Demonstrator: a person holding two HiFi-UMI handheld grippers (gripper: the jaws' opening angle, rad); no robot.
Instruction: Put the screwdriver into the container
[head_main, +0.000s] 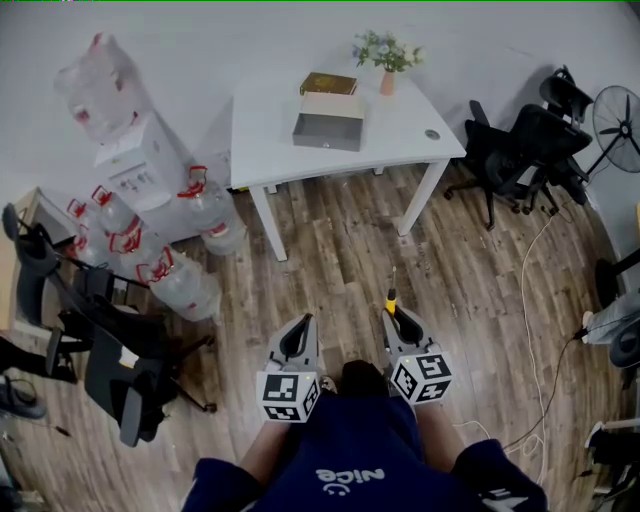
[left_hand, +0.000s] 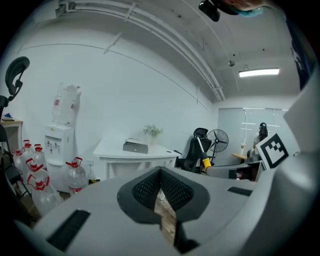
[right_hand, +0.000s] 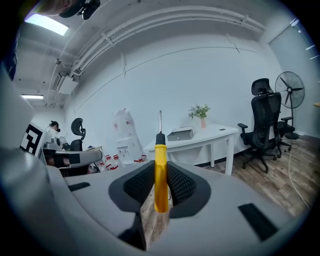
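A yellow-handled screwdriver (right_hand: 160, 172) stands upright between the jaws of my right gripper (right_hand: 161, 186), which is shut on its handle; its steel shaft points up and forward. In the head view the screwdriver (head_main: 391, 296) sticks out ahead of the right gripper (head_main: 399, 318). My left gripper (head_main: 300, 332) is held beside it, jaws together and empty; in its own view the left gripper (left_hand: 161, 187) holds nothing. The grey open container (head_main: 329, 129) sits on the white table (head_main: 270, 150) across the room, far from both grippers. The same container (right_hand: 181, 133) shows small in the right gripper view.
On the table are also a brown box (head_main: 328, 83) and a vase of flowers (head_main: 388, 54). A water dispenser (head_main: 140, 165) and several water jugs (head_main: 185, 285) stand at the left. Black office chairs (head_main: 520, 150) and a fan (head_main: 615, 115) are at the right. Cables (head_main: 535, 330) lie on the wooden floor.
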